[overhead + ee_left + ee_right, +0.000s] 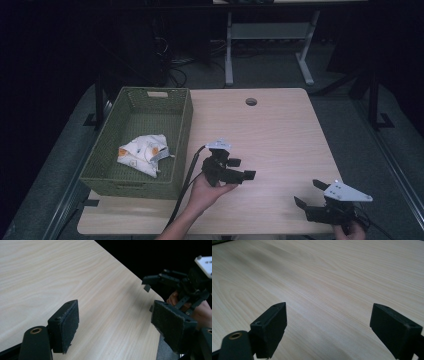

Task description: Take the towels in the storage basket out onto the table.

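Pale wood-grain laminate formed the surface [280, 135], a rectangular top with rounded corners and a round cable hole [251, 101] near its far edge. The left tool [240, 168] was held above the middle of the near half, gripped from below by the left hand [207, 192], with its forearm entering from the near edge. It pointed to the person's right, and its black padded jaws stood wide apart with nothing between them. The right tool [308, 193] sat low at the near right corner, held by the right hand [350, 231] at the frame's bottom edge. It pointed left and away, jaws likewise spread wide and holding nothing; in the right gripper view [328, 332] bare wood lay between them.

A green woven rectangular basket [185, 125] stood along the left edge, its near end close to the near edge. A crumpled white cloth with orange print [142, 152] lay inside, on the near half of the basket floor, well apart from both tools.

Open wood extended from the basket's right wall to the right edge and from the tools to the far edge. In the left gripper view the right tool [150, 283] appeared beyond the corner of the surface.
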